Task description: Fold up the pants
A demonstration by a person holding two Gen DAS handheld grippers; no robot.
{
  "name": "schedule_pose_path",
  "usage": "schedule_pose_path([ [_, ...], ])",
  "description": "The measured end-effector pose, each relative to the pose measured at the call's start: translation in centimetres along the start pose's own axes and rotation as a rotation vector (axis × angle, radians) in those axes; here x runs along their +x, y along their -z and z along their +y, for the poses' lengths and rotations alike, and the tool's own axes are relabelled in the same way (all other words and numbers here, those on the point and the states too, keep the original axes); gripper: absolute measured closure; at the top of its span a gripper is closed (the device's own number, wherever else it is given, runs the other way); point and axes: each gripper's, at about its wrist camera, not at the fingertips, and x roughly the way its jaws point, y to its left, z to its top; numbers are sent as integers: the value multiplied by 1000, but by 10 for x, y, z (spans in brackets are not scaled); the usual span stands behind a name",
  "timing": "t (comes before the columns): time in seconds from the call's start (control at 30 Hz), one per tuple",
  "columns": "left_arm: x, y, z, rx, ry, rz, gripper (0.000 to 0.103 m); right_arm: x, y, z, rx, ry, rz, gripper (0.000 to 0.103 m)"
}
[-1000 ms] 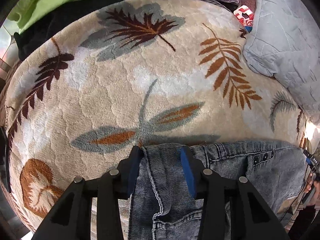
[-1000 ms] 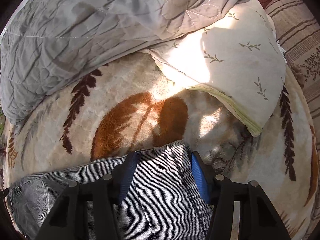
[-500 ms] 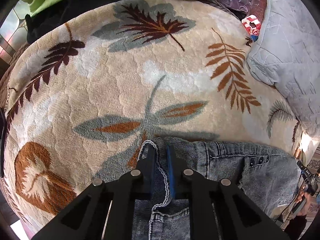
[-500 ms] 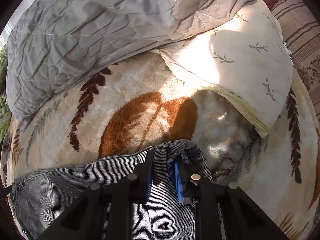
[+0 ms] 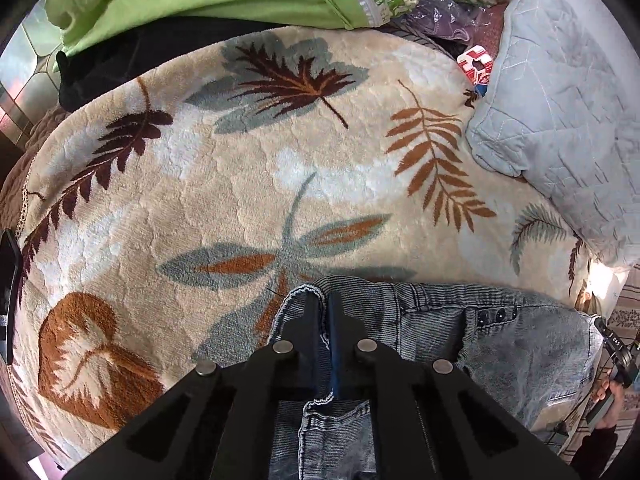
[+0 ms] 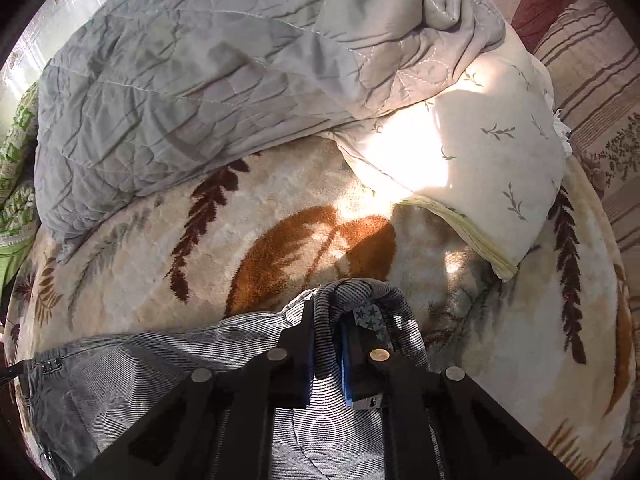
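Denim pants are lying on the leaf-print blanket | left gripper is pinching one waistband corner | right gripper is pinching the other, bunched corner

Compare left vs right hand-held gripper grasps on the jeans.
The left hand-held gripper pinches a flat stitched edge of the jeans; the right hand-held gripper clamps a bunched fold bulging above its fingertips. A star-print strip shows by the right's grasp, none by the left's. Both are shut on denim over the leaf-pattern blanket.
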Motion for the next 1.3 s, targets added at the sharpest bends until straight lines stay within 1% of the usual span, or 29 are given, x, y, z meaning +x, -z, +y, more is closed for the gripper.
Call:
schedule_pose_path([
  [0.13, -19, 11, -5, 21, 33, -45, 100, -16, 8, -1, 5, -19, -21, 93],
  [0.37, -77, 36, -17, 80, 101, -132, 100, -53, 32, -10, 21, -48, -72, 93],
  [0.43, -91, 44, -23, 98, 111, -157, 100, -67, 41, -14, 32, -54, -92, 93],
  [0.5, -107, 53, -25, 110, 119, -188, 102, -81, 51, -20, 42, -62, -116, 93],
  [0.67, -153, 84, -11, 122, 141, -278, 102, -113, 82, -40, 81, -102, -152, 93],
  [0.73, -164, 96, -4, 130, 139, -291, 102, -124, 95, -44, 81, -112, -160, 93],
  [0.77, -165, 100, -1, 132, 127, -287, 102, -129, 102, -46, 80, -112, -164, 93],
  [0.83, -162, 105, 8, 104, 97, -278, 102, -134, 113, -49, 91, -124, -162, 93],
  [0.93, -144, 103, 22, 58, 91, -231, 102, -142, 126, -48, 96, -132, -173, 93],
  [1.07, -113, 90, 27, 20, 71, -178, 100, -152, 139, -43, 95, -143, -196, 93],
  [1.1, -103, 84, 27, 11, 63, -168, 99, -153, 141, -41, 93, -141, -199, 93],
  [1.17, -81, 68, 27, -29, 53, -139, 86, -152, 144, -39, 93, -140, -200, 93],
  [1.2, -70, 61, 27, -46, 53, -121, 83, -151, 144, -39, 92, -138, -200, 93],
  [1.23, -58, 54, 26, -59, 56, -102, 80, -149, 144, -38, 91, -137, -199, 93],
  [1.3, -37, 41, 21, -76, 75, -70, 80, -145, 143, -39, 89, -131, -193, 93],
])
